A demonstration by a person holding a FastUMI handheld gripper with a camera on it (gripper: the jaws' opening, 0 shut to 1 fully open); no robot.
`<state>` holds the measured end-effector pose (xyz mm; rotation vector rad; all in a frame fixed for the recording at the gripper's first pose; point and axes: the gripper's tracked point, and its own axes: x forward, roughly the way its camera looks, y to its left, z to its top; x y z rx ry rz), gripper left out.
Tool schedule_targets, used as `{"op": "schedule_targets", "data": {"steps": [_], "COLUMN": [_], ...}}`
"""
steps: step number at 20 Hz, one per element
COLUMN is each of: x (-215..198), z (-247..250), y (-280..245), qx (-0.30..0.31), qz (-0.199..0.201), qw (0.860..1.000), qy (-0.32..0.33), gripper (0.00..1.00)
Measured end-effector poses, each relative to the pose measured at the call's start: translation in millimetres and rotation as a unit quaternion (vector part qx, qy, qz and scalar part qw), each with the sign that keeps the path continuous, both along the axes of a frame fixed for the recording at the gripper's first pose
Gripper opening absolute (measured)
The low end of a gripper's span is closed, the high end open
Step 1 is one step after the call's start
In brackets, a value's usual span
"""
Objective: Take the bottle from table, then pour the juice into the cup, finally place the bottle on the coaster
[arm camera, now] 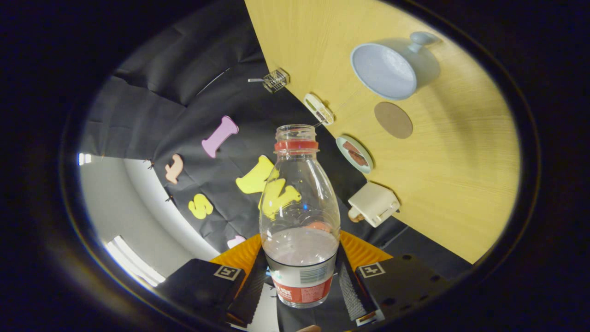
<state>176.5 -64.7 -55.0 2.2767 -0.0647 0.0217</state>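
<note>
With the jaws clamped on the uncapped bottle [299, 221], held clear of the surface [461, 184], bring its mouth right over the cup [385, 70] far right before tipping slowly.

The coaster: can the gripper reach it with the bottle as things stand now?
Probably yes. The gripper is shut on the open bottle, lifted and tilted. The round brown coaster lies bare on the wooden table, beside the pale cup, with nothing on it.
</note>
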Motion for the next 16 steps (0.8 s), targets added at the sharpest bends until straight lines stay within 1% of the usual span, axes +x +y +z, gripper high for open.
{"op": "schedule_targets", "data": {"steps": [7,8,10,11,13,16], "x": [0.1,1.2,3.9,4.0,5.3,9.8], "z": [0.2,-0.6,-5.4,-5.5,-4.6,-11.6], "y": [8.5,9.1,13.4,11.8,12.7,13.7], "qx": [-0.024,-0.037,-0.098,-0.129,-0.202,-0.307], "qz": [0.000,-0.004,-0.005,-0.008,-0.010,0.005], "qw": [1.000,0.999,0.995,0.991,0.978,0.950], "qy": [0.008,0.010,0.024,0.029,0.040,0.061], "gripper": [0.77,0.77,0.77,0.77,0.77,0.77]}}
